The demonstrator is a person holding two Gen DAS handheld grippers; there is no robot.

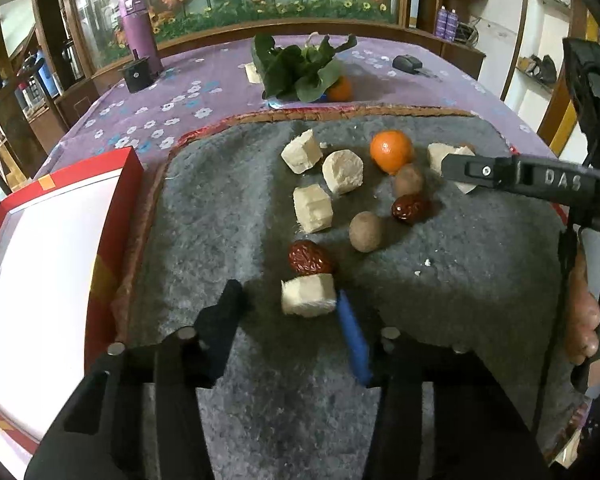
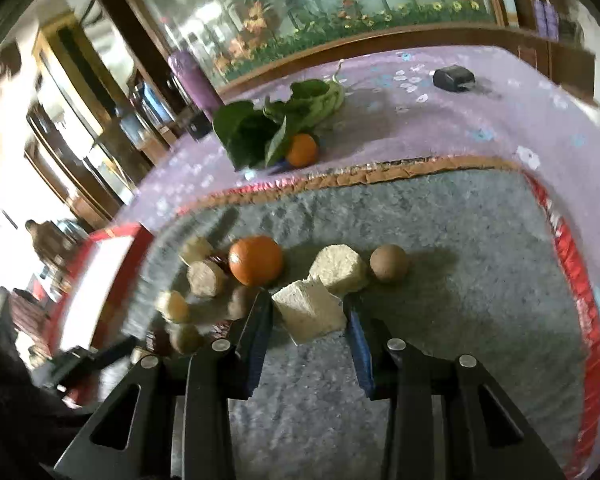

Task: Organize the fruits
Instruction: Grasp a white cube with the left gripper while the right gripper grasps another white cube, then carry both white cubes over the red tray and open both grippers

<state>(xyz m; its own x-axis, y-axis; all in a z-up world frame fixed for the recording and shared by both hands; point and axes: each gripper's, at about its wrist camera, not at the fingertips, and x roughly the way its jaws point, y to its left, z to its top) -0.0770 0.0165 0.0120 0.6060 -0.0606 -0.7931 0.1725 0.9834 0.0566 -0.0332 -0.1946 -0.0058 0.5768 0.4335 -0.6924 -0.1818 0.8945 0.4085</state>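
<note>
On the grey felt mat (image 1: pixel 240 208) we see our left gripper (image 1: pixel 288 300) spread wide, its blue finger touching a pale cream cube (image 1: pixel 309 295) just below a wrinkled red date (image 1: pixel 309 257). Our right gripper (image 2: pixel 309 312) brackets another pale cube (image 2: pixel 308 310), right of the round orange tangerine (image 2: pixel 255 260); whether it grips we cannot tell.

Cubes (image 1: pixel 312 208), dates (image 1: pixel 310 258) and an orange (image 1: pixel 391 150) lie on the mat (image 1: pixel 236 208); a box (image 1: pixel 40 272) sits left, greens (image 1: pixel 300 68) behind.
</note>
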